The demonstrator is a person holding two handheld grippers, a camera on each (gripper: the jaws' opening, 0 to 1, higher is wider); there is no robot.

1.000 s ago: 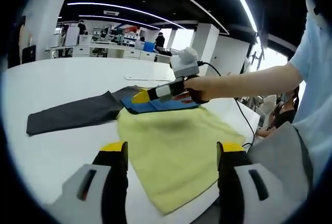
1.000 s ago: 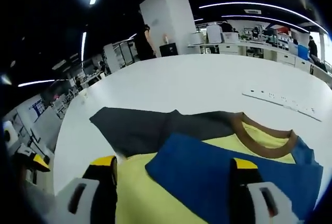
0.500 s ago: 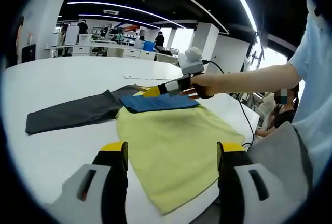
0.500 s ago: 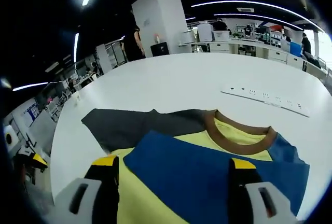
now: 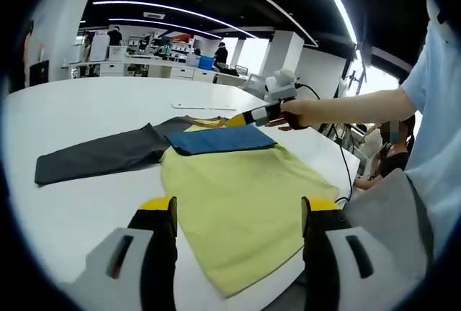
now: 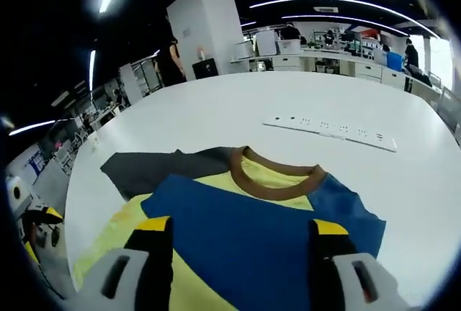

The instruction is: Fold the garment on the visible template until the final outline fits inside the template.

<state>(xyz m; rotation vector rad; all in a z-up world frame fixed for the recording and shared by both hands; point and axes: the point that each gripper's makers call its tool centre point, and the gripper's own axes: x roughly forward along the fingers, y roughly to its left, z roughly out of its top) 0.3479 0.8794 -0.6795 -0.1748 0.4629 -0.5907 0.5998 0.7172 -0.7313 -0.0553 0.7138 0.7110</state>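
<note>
A yellow T-shirt [image 5: 238, 203] lies flat on the white table [image 5: 86, 109]. Its blue sleeve [image 5: 220, 140] is folded across the chest, and a dark grey sleeve [image 5: 94, 154] stretches out to the left. My left gripper [image 5: 240, 204] hangs open above the shirt's near hem, holding nothing. A hand holds my right gripper [image 5: 241, 119] beyond the blue sleeve, near the collar. In the right gripper view, the brown collar [image 6: 277, 181], blue sleeve [image 6: 245, 232] and grey sleeve [image 6: 144, 170] lie ahead of my open, empty right gripper [image 6: 240, 226].
A white power strip [image 6: 331, 127] lies on the table beyond the collar. The person's arm [image 5: 346, 113] reaches in from the right, and a cable [image 5: 335, 167] hangs near the table's right edge. Desks and people stand far in the background.
The right gripper has drawn back from over the blue sleeve toward the collar side. The sleeve now lies flat across the shirt. The left gripper has not moved.
</note>
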